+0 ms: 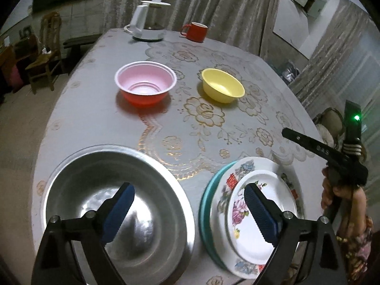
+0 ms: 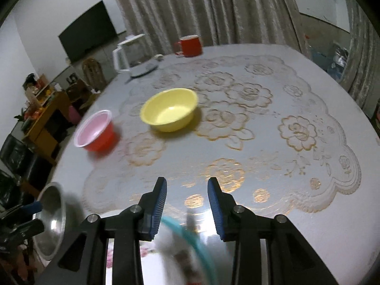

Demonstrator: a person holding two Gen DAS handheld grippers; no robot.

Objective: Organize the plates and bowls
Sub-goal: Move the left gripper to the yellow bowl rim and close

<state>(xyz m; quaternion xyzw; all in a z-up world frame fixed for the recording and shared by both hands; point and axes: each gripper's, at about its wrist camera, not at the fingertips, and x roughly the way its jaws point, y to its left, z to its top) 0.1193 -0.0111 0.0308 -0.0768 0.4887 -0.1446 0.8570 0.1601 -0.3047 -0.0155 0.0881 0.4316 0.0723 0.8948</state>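
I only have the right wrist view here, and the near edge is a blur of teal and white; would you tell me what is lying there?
Observer: In the left wrist view it is a stack of plates: a small white plate with pink flowers on a larger floral plate, with a teal plate at the bottom.
Operator: Thank you. Is the metal bowl at my left edge empty?
Observer: Yes, the metal bowl shows a bare, shiny inside with nothing in it.
Operator: And is the left gripper holding anything?
Observer: No. The left gripper is open wide; one finger shows over the metal bowl, the other over the plates, and nothing is between them.
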